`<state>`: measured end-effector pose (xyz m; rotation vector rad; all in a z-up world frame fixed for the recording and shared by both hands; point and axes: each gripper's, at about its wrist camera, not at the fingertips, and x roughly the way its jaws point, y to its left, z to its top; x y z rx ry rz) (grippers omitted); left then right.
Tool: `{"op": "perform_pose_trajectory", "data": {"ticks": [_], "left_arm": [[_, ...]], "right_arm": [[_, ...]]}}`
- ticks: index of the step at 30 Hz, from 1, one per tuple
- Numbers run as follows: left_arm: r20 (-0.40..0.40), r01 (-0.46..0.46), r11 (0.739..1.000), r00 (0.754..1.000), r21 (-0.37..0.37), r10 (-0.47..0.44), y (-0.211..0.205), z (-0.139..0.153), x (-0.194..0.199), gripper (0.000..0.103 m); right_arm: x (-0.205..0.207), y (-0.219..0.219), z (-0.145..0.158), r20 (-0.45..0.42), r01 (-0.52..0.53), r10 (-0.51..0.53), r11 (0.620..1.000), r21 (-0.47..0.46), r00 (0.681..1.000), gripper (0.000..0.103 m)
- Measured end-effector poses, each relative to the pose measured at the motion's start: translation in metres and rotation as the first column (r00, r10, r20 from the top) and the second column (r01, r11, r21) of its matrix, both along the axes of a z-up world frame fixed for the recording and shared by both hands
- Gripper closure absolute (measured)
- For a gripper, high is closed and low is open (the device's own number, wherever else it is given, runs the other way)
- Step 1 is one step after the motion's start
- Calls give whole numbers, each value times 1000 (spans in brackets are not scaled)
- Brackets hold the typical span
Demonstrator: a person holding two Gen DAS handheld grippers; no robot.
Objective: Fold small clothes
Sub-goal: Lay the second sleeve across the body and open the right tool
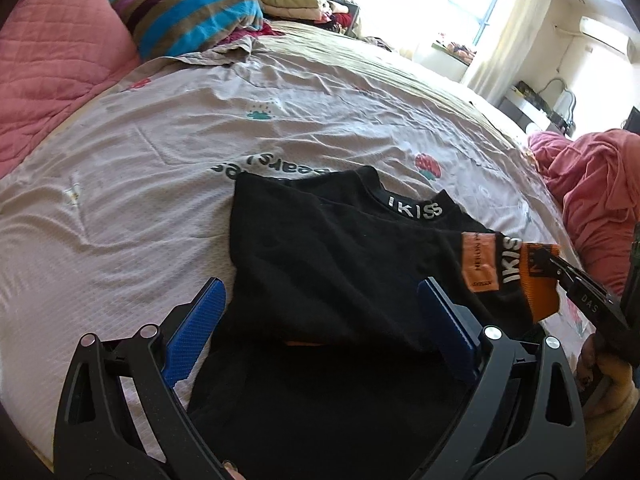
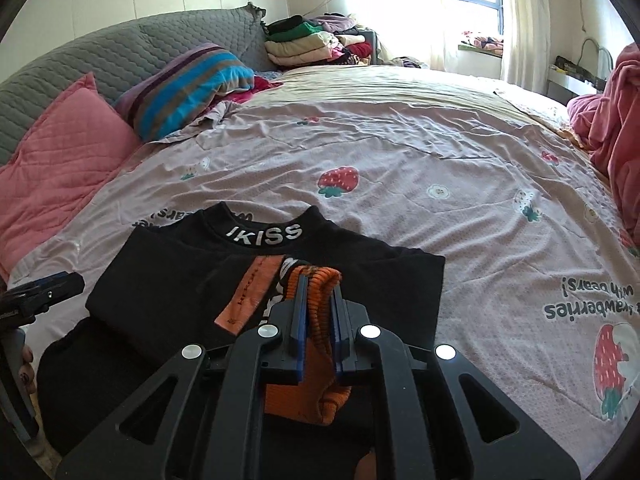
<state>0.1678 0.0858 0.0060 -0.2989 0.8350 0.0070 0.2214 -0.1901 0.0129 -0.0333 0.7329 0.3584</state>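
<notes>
A small black top [image 1: 320, 256] with "IKISS" on its collar lies on the bed, also in the right wrist view [image 2: 168, 276]. One sleeve with an orange ribbed cuff [image 2: 320, 312] is folded across its front. My right gripper [image 2: 319, 292] is shut on that orange cuff; it shows from the side in the left wrist view [image 1: 550, 264]. My left gripper [image 1: 320, 312] is open, its blue pads either side of the top's lower part, holding nothing. It shows at the left edge of the right wrist view [image 2: 60, 284].
The strawberry-print sheet [image 2: 400, 168] covers the bed. A pink pillow [image 1: 52, 68] and a striped pillow [image 1: 192, 12] lie at the headboard, a stack of folded clothes [image 2: 312, 44] beyond. A pink blanket [image 1: 596, 200] is heaped on the right.
</notes>
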Motion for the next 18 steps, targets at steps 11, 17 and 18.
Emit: {"op": "perform_pose_trajectory", "data": {"ticks": [11,17,18], "left_arm": [[-22,18,1000,1000,25,-18,-7,-4,10,14],[-77,69,998,995,14,-67,-14,-20,23,55],[-96,74,997,993,13,-72,-14,-25,24,58]], "right_arm": [[-7,-3,3,34,32,-32,999,-13,999,70],[-13,22,-7,-14,-71,70,997,-25,997,70],[-14,28,-9,-26,-90,90,995,-29,996,70]]}}
